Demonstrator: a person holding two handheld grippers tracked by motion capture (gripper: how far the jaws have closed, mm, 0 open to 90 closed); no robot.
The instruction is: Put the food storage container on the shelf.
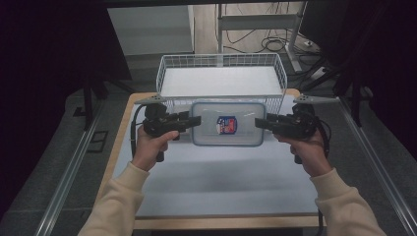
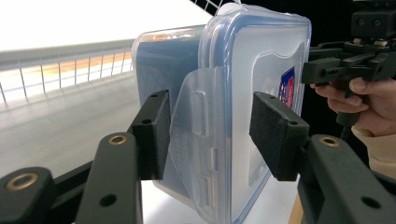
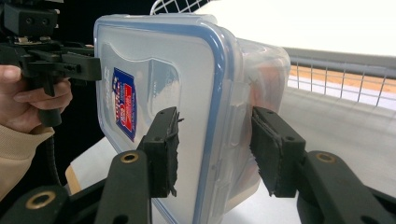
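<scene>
We are holding a gripper in each hand, cream sleeves coming in from the near edge of the table point(image 1: 216, 187). Our left gripper point(image 1: 195, 121) is clamping the left end of a clear plastic container point(image 1: 227, 124) with a blue-rimmed lid; in the left gripper view its pads point(image 2: 156, 135) are sitting on either side of that end, over the lid's side latch, with the container point(image 2: 243, 93) standing between them. Our right gripper point(image 1: 259, 123) is doing the same at the right end: in the right gripper view one pad point(image 3: 163, 149) is pressing on the lid face and the other on the base side of the container point(image 3: 187, 84). Both grippers are pointing inward toward each other, roughly level, so we are carrying the container between them, lid up, with its red and blue label point(image 1: 226, 125) facing the high camera. The container is hanging just in front of the near wall of a white wire basket point(image 1: 221, 61), which is sitting at the far end of the table. Beyond the basket, cables are lying on the floor.
</scene>
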